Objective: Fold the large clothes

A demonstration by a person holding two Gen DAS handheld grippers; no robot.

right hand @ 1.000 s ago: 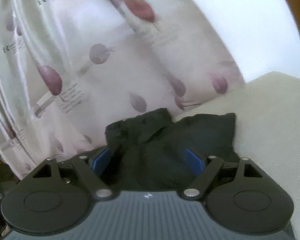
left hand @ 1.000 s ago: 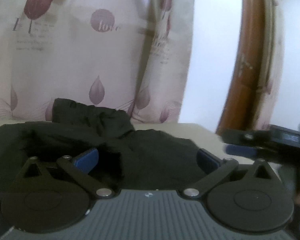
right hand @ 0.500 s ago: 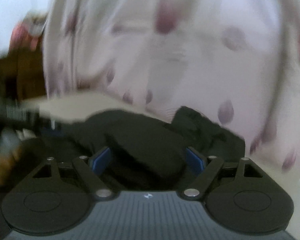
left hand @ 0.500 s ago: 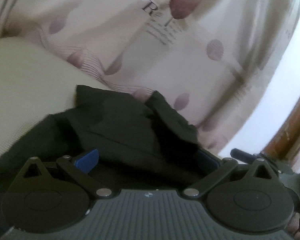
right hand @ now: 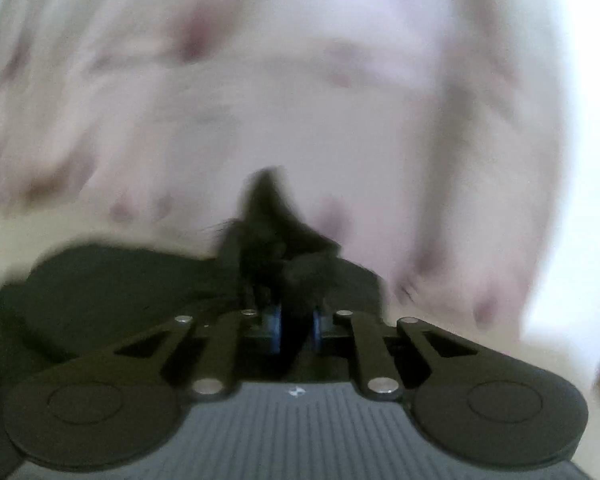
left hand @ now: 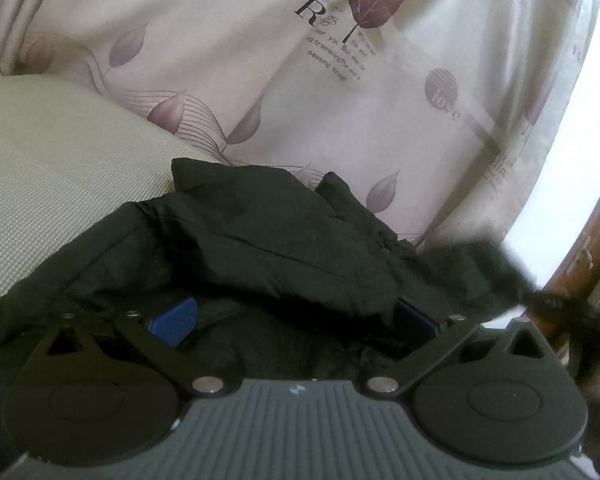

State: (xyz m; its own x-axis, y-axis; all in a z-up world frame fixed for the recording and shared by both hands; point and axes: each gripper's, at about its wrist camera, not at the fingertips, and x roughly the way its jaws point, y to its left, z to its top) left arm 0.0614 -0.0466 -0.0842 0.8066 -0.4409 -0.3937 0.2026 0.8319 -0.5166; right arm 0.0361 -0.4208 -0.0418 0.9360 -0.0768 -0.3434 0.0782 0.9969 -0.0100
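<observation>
Left wrist view: a leaf-printed curtain [left hand: 380, 92] hangs behind a pale woven surface [left hand: 40, 176], where the black garment [left hand: 260, 248] lies heaped. The left claw [left hand: 292, 320] is spread wide, garment bunched between its fingers. The right claw [right hand: 296, 328] is clenched on a garment fold, heavily blurred.

The cushion [left hand: 60, 168] is beige with a woven texture. A black garment [left hand: 260, 248] lies crumpled directly on it, against the curtain [left hand: 340, 120].
</observation>
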